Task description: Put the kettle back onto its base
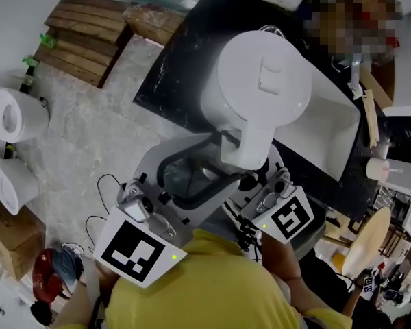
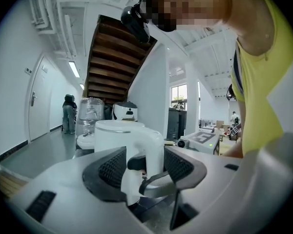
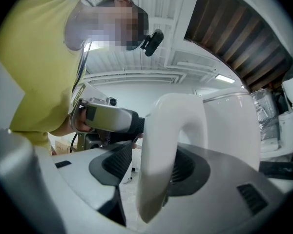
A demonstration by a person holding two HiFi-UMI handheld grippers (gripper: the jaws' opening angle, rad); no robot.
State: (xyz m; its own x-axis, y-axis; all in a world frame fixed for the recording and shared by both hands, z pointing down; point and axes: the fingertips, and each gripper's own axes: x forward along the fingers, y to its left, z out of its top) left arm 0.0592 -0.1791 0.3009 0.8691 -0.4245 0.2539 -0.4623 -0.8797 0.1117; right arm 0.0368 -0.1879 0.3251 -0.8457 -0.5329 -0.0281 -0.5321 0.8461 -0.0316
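Note:
A white kettle (image 1: 260, 88) hangs in the air over the near edge of a black table (image 1: 185, 53). My right gripper (image 1: 257, 173) is shut on its curved handle (image 3: 161, 145), which fills the space between the ribbed pads. My left gripper (image 1: 219, 170) stands open beside it. In the left gripper view the same handle (image 2: 149, 155) sits between the left gripper's (image 2: 145, 167) wide jaws with a gap on each side, and the kettle's body (image 2: 118, 133) rises behind. I cannot make out the kettle's base in any view.
A long white tray (image 1: 339, 136) lies on the table beyond the kettle. Wooden pallets (image 1: 82, 36) lie on the floor at the far left. A white appliance (image 1: 10, 115) and a cardboard box (image 1: 14, 235) stand at the left edge. A cable (image 1: 103, 184) trails on the floor.

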